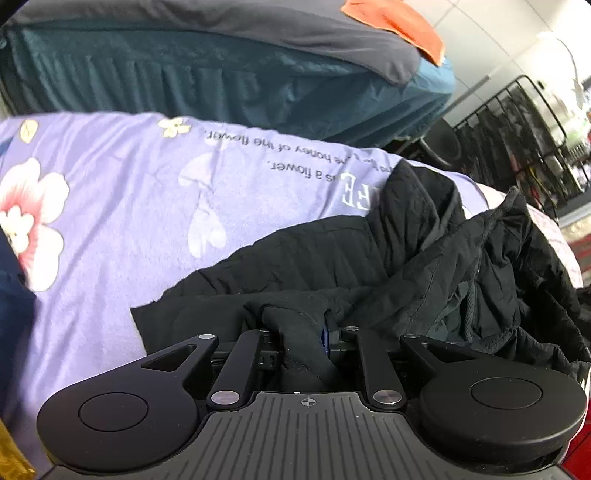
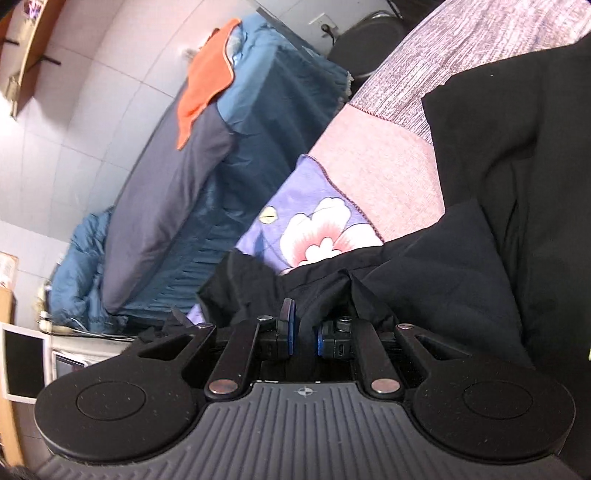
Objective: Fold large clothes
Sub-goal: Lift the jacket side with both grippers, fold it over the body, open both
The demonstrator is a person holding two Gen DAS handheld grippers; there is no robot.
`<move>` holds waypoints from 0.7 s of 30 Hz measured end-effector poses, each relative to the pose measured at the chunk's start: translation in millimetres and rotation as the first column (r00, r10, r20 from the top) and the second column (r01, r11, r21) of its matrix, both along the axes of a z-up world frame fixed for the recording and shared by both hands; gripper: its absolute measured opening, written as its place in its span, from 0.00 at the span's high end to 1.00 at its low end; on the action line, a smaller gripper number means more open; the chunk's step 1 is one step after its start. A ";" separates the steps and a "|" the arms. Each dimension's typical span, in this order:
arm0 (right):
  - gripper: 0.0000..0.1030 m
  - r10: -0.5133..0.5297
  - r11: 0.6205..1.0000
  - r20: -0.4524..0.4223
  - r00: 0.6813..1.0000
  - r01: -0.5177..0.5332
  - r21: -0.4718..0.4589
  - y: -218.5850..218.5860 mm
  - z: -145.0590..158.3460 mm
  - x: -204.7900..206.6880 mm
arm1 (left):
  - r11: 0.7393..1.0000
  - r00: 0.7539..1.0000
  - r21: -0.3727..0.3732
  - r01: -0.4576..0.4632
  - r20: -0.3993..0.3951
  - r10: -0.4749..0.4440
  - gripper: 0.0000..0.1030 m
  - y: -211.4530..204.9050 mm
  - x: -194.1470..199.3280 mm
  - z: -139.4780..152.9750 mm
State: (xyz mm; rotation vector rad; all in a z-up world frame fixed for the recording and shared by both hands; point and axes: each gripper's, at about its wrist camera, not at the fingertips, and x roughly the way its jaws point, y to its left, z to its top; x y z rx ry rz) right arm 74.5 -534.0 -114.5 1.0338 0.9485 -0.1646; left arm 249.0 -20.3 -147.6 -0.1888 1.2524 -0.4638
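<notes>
- Left wrist view: the left tool (image 1: 303, 338) pinches a fold of the black garment (image 1: 406, 266), which lies bunched on the purple floral sheet (image 1: 110, 206) of the bed.
- Bare sheet spreads left of the garment's edge.
- Right wrist view: the right tool (image 2: 303, 338) is clamped narrowly on another fold of the garment (image 2: 498, 184).
- A blue-skirted bed (image 2: 258, 155) stands close beside.

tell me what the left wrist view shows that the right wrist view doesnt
Only the left wrist view: upside-down printed lettering on the purple sheet, and a black metal rack.
Only the right wrist view: a pink blanket and a wall socket.
Both: the black garment pinched by each gripper, left gripper, right gripper, plus the orange cloth.
</notes>
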 end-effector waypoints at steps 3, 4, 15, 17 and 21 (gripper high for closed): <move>0.86 -0.002 1.000 -0.018 1.000 0.002 -0.016 2.9 -8.2 7.0 | 0.999 0.999 -0.029 -0.039 -0.032 0.038 0.44 5.0 3.7 -7.9; 0.85 -0.008 1.000 -0.025 1.000 0.007 -0.017 3.2 -11.5 8.3 | 0.998 0.998 -0.042 -0.051 -0.042 0.049 0.42 6.8 4.8 -10.0; 0.45 -0.135 0.979 -0.003 0.991 0.134 0.153 -8.9 -31.3 -0.4 | 0.975 0.993 -0.204 -0.090 -0.088 0.074 0.16 45.7 4.9 9.7; 0.41 -0.156 0.972 0.022 0.988 0.149 0.180 -11.7 -27.5 -2.5 | 0.974 0.995 -0.210 -0.082 -0.080 0.067 0.15 48.5 2.4 15.5; 0.32 -0.151 0.972 0.047 0.987 0.140 0.187 -9.2 -13.8 -3.7 | 0.962 0.989 -0.229 -0.149 -0.055 0.140 0.00 64.3 -0.1 27.6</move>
